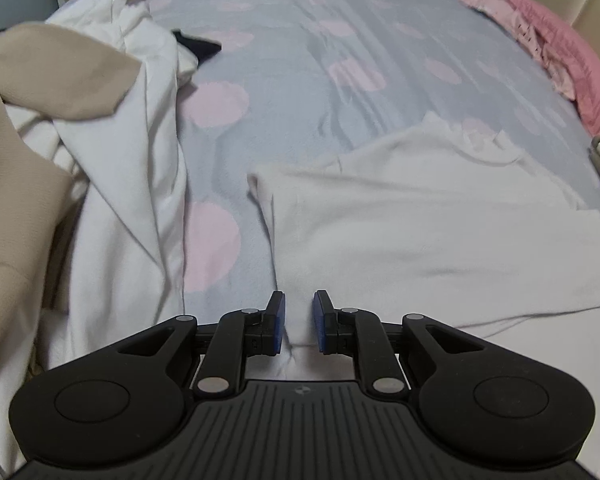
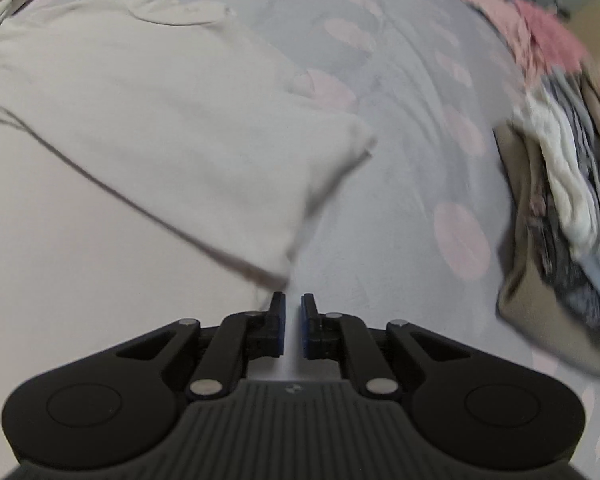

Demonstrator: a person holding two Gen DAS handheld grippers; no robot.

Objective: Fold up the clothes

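A white T-shirt (image 1: 420, 220) lies flat on the bed, its collar toward the far side. My left gripper (image 1: 299, 304) hovers over the shirt's near left edge. Its blue pads stand a small way apart, open, with the cloth lying below them and a crease running under the gap. In the right wrist view the same shirt (image 2: 160, 120) fills the left half, and its sleeve corner (image 2: 340, 152) points right. My right gripper (image 2: 293, 306) sits just off the shirt's near right edge, above the sheet. Its jaws are narrowly open with nothing between them.
The bed sheet (image 1: 300, 60) is grey-blue with pink dots. A heap of white and beige clothes (image 1: 100, 140) with a dark item (image 1: 198, 46) lies at the left. A pink cloth (image 1: 560, 48) lies far right. A stack of clothes (image 2: 568, 200) stands to the right.
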